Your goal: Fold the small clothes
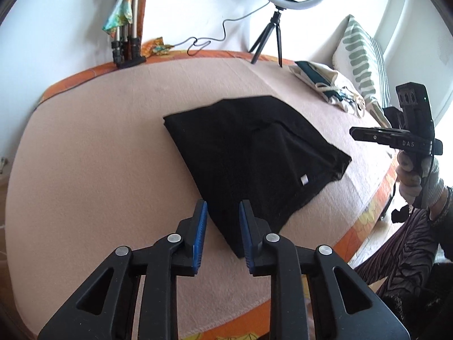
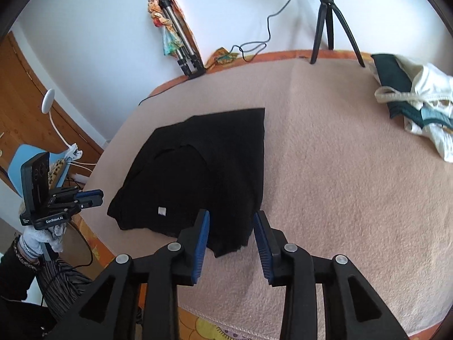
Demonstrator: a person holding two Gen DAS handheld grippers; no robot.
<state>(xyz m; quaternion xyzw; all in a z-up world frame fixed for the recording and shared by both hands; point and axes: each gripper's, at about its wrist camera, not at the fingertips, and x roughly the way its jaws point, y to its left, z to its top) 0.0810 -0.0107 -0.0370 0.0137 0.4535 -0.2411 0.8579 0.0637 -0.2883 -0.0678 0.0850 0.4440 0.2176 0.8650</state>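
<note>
A black garment [image 1: 240,147] [image 2: 198,170] lies folded flat on the pink blanket [image 1: 99,141] [image 2: 339,184], a small white tag [image 1: 304,180] [image 2: 161,211] showing near its front edge. My left gripper [image 1: 223,206] hovers over the garment's near corner, blue pads apart, nothing pinched between them. My right gripper [image 2: 232,216] hangs above the garment's other near corner, also open and empty. Each gripper appears in the other's view, held in a gloved hand: the right [image 1: 368,136] beyond the garment's right side, the left [image 2: 90,199] off its left side.
A pile of white and green clothes [image 1: 331,87] [image 2: 410,99] lies at the back right, beside a striped pillow [image 1: 362,65]. A ring-light tripod [image 1: 269,39] [image 2: 331,22] and a folded tripod [image 1: 127,42] [image 2: 184,48] stand along the far edge by the wall.
</note>
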